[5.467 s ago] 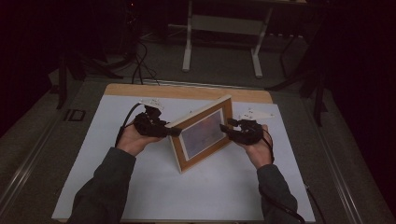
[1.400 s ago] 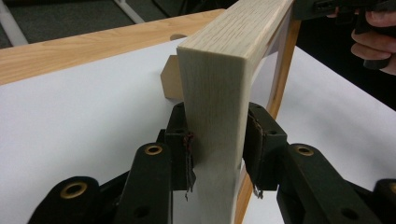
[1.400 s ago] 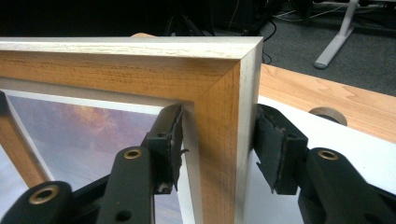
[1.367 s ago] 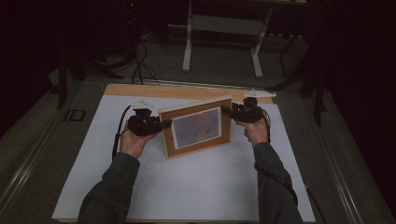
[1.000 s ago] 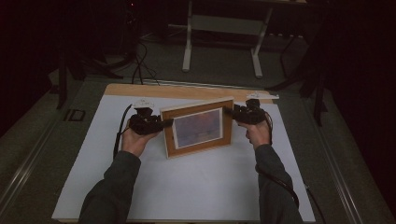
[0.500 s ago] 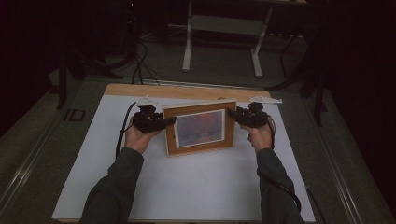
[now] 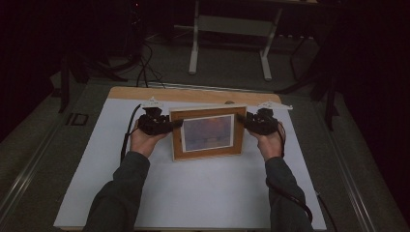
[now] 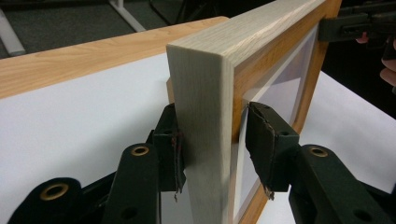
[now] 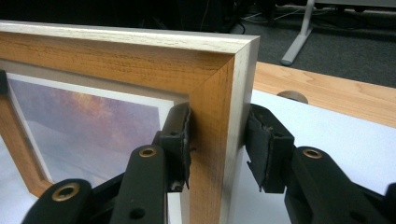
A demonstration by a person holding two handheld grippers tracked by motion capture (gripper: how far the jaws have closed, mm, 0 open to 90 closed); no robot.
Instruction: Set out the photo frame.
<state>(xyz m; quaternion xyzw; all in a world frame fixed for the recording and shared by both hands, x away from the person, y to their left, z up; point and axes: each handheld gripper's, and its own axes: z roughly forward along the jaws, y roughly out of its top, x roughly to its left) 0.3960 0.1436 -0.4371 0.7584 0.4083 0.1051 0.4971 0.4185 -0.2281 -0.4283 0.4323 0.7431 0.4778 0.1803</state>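
The fingers (image 8: 271, 149) of the left gripper (image 7: 173, 125) straddle the left upright edge of the picture frame (image 7: 208, 152). The rear pad lies against its back, the front pad stands a sliver off its face, and these jaws have just been opening with the frame between them. The right gripper (image 7: 242, 121) straddles the opposite edge, and its jaws have just been closing around it. Its inner pad rests on the frame's front. The outer pad seems to sit just off the back, though the angle makes that hard to judge.

The frame stands upright on its long edge on the white sheet (image 7: 193, 198), toward the far side of the table (image 7: 193, 93), between the two hands.

The main risk, as I judge it, is a topple. With both grips loose, the frame balances on a narrow bottom edge, and no support behind it is visible. If either hand draws away at a slant, a pad could drag the edge and tip the frame forward onto its glazed face or backward. Uneven release is the second danger: one side freed while the other pinches would twist the frame and skid it across the smooth sheet.
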